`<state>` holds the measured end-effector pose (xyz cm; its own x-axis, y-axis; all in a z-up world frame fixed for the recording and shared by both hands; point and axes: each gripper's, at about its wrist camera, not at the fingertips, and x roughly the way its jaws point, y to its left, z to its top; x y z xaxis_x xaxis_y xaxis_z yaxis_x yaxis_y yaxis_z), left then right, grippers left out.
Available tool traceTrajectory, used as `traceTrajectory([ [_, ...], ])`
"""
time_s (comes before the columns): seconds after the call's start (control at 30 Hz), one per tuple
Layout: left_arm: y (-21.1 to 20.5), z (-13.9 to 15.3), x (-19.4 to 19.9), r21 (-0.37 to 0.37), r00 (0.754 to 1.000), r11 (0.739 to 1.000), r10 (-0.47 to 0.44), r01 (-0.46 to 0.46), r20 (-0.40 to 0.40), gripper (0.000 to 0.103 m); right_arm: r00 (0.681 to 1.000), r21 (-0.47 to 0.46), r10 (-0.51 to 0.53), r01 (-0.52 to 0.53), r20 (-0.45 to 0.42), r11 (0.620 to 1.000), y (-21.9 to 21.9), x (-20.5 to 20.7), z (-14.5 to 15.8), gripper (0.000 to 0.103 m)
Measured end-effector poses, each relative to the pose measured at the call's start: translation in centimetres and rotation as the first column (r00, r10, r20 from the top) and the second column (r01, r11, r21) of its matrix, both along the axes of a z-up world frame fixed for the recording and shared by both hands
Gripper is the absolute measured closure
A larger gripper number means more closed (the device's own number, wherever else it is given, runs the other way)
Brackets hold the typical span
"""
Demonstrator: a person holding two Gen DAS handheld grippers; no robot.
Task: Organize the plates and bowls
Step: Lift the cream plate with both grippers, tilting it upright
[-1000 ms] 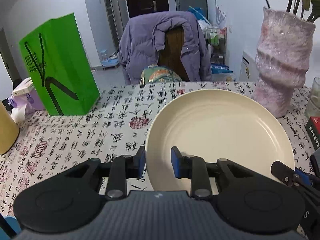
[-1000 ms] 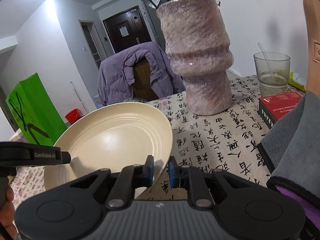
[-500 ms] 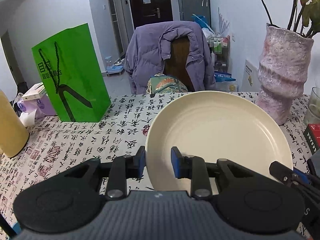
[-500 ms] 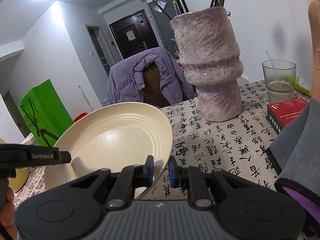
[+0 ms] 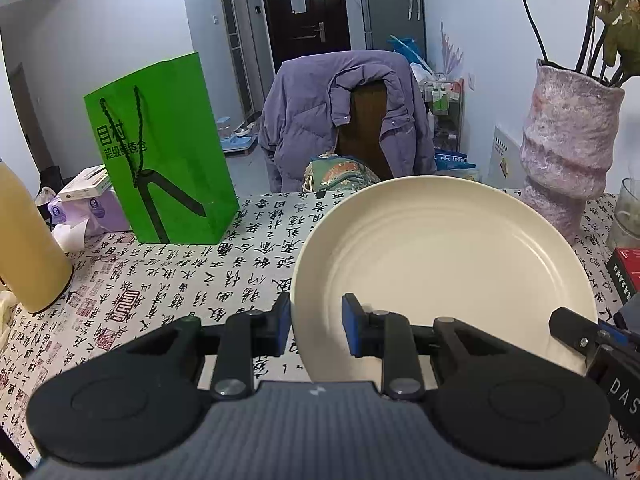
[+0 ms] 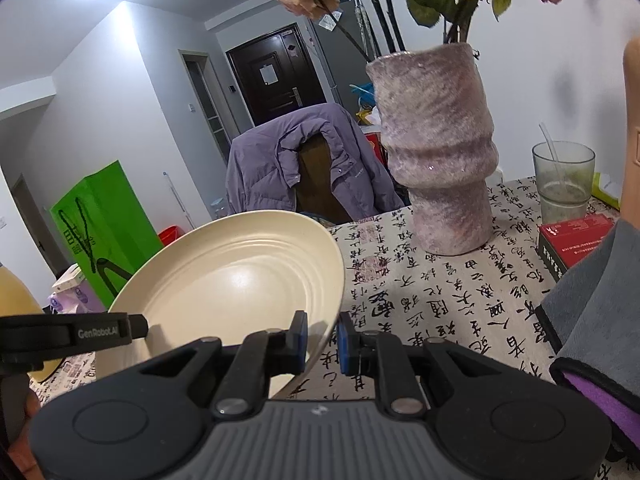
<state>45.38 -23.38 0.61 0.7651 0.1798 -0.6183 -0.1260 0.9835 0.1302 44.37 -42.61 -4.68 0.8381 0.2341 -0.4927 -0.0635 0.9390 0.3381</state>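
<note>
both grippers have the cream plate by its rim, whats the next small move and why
Probably keep carrying the plate level and a little higher, both hands moving together. The left gripper and right gripper each pinch the near rim, the plate tilts above the tablecloth, and the vase stands close on its right, so steer clear of it.

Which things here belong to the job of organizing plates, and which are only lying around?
Job:
cream plate
left gripper, shut on its rim
right gripper, shut on its rim

Lying about:
green bag
vase
glass
red box
yellow bottle
</note>
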Motion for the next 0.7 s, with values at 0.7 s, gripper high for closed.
traceTrajectory([
  [0.7, 4.6, 0.1, -2.8, -0.078, 1.0, 0.997, -0.007, 0.007, 0.009, 0.076, 0.998, -0.075, 0.02, -0.015, 0.064, 0.997, 4.0, -3.0, 2.4, 0.088],
])
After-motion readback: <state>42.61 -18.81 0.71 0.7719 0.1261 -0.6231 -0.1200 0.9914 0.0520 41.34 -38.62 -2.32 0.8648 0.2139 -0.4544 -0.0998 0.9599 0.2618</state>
